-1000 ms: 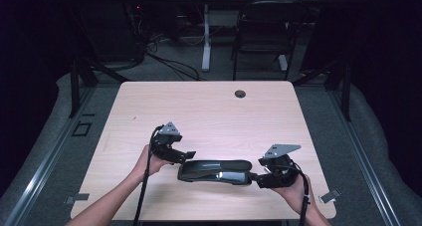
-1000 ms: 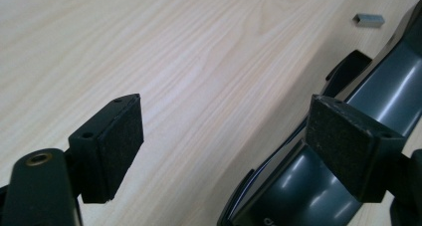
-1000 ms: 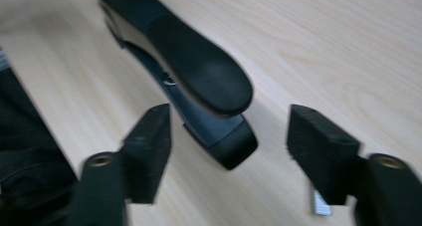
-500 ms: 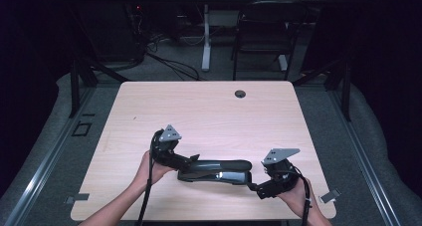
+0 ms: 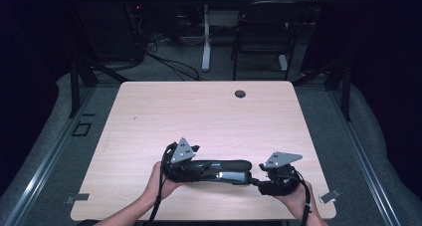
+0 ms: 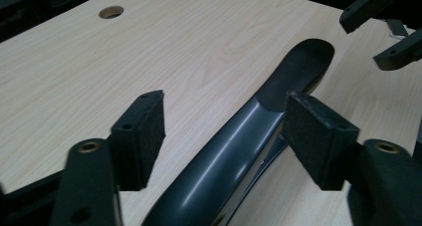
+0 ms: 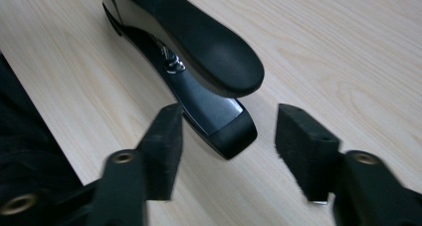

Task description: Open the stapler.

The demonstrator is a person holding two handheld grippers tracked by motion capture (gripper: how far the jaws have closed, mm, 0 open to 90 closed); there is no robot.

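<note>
A long black stapler (image 5: 221, 169) lies on its side-to-side axis near the front edge of the wooden table (image 5: 199, 111). My left gripper (image 5: 196, 166) straddles its left end. In the left gripper view the glossy handle (image 6: 234, 151) runs between the jaws, and wood shows between the left pad (image 6: 142, 131) and the handle. My right gripper (image 5: 256, 182) sits at the right end, where the stapler's nose (image 7: 219, 121) lies between the jaws with a gap on each side. Both pairs of jaws have just been closing around the stapler. The right gripper's tips (image 6: 383, 32) show beyond the handle.
A round cable hole (image 5: 240, 93) sits near the table's far edge. Behind the table stand a dark chair (image 5: 261, 37) and a white desk leg (image 5: 205, 37) with cables on the floor. Bare wood stretches across the table beyond the stapler.
My left gripper has moved right and come over the stapler's left end. Both grippers' jaws have narrowed around the stapler. The right hand has barely shifted.
</note>
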